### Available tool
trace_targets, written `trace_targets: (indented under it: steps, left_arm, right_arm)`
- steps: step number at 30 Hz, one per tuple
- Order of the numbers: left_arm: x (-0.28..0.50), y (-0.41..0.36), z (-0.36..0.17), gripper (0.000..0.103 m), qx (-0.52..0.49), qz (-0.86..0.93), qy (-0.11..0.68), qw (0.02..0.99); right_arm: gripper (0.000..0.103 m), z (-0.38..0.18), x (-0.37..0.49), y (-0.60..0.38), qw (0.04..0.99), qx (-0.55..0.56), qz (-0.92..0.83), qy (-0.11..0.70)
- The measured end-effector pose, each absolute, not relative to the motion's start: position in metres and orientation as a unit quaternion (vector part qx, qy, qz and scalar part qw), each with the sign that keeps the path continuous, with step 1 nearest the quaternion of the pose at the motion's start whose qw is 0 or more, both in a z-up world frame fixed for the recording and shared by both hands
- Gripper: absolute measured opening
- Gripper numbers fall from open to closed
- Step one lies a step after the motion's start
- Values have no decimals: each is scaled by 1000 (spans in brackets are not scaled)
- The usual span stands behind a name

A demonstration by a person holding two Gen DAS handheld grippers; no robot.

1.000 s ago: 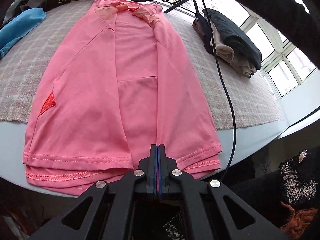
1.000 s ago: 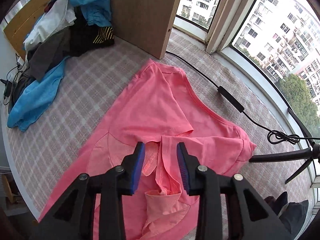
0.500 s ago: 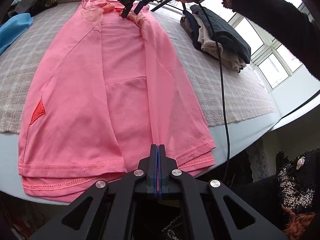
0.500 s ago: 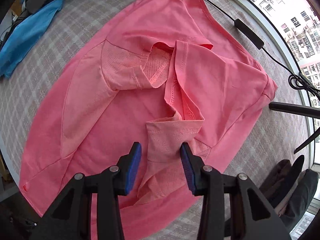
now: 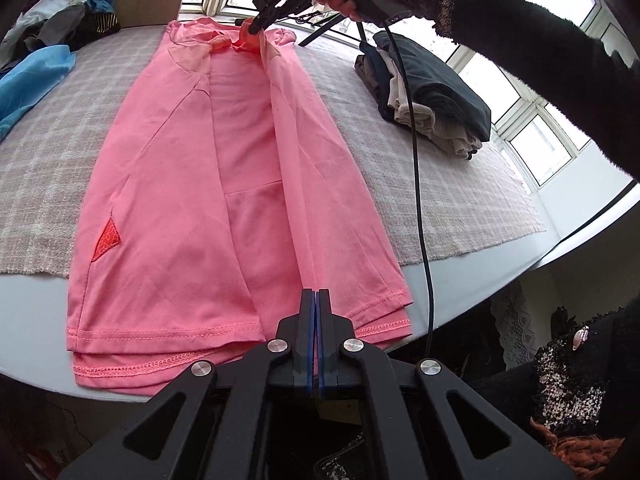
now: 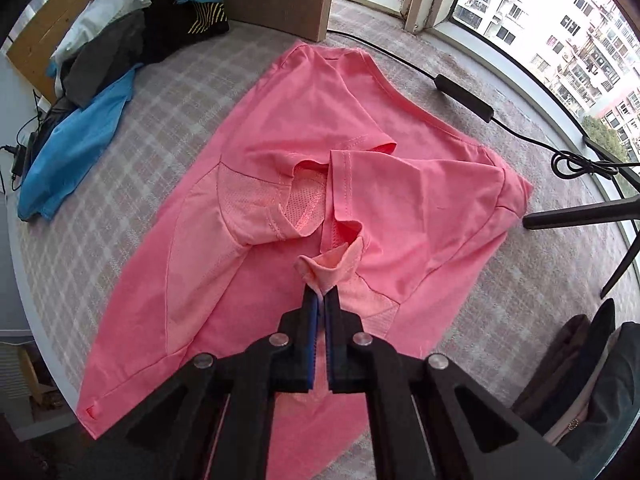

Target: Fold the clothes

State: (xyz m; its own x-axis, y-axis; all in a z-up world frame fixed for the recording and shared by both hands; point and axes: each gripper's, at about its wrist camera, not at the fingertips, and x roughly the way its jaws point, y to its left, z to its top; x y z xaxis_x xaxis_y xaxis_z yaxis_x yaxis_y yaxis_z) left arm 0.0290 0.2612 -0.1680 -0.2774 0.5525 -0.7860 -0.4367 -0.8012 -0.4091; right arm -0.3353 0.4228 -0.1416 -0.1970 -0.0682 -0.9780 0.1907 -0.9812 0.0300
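folded stack (image 5: 432,100) right, clothes heap (image 6: 120,48) left; checkered cloth (image 5: 40,152) between bare.

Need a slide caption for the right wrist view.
Right hand-held gripper pinches a sleeve fold of the pink shirt on the checked cloth.

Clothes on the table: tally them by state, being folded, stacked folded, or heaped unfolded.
Being folded: 1, the pink shirt.
Stacked folded: 1 stack, number of garments unclear.
Heaped unfolded: 1 pile, including a blue garment.
Total: 3 groups.

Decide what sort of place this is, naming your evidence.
Probably a flat's window nook used for folding laundry: a pink shirt spread on a checked cloth, folded clothes stacked nearby, apartment blocks outside.
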Motion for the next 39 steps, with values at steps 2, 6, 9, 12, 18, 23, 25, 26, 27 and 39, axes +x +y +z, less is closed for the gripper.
trace_targets:
  steps: [2,6,9,12,18,23,25,26,27,39]
  left_arm:
    - [27,258,-174,0,-521,797,-53,301]
    - [24,253,-184,0,-538,789,-54,293]
    - [22,249,-186,0,-553,778,-59,292]
    - [22,242,-184,0,-565,771,-59,289]
    - [32,189,-142,0,-539,799,-28,263]
    - [29,138,-115,1,-521,823,-12,227]
    - [25,124,-115,1,-524,826,-5,208]
    - [23,120,-115,1,-526,825,-1,205]
    - [23,119,-116,1,-526,826,3,205]
    - [36,136,-111,1,-522,820,36,232]
  right_arm:
    - [3,-150,-341,416,90,627,-773,34]
    - [4,-167,-345,404,117,630,-768,10]
    - [15,-160,-342,399,130,626,-769,-5]
    - [21,-123,-325,409,138,602,-786,-32]
    - [21,-34,-209,446,148,536,-828,-67]
    - [22,-58,-59,448,142,534,-831,-54]
    - [22,-90,-6,437,148,548,-821,-66]
    - [22,-108,15,428,153,556,-814,-71]
    - [22,-127,37,419,158,565,-806,-77]
    - [30,-180,71,370,146,548,-823,-32]
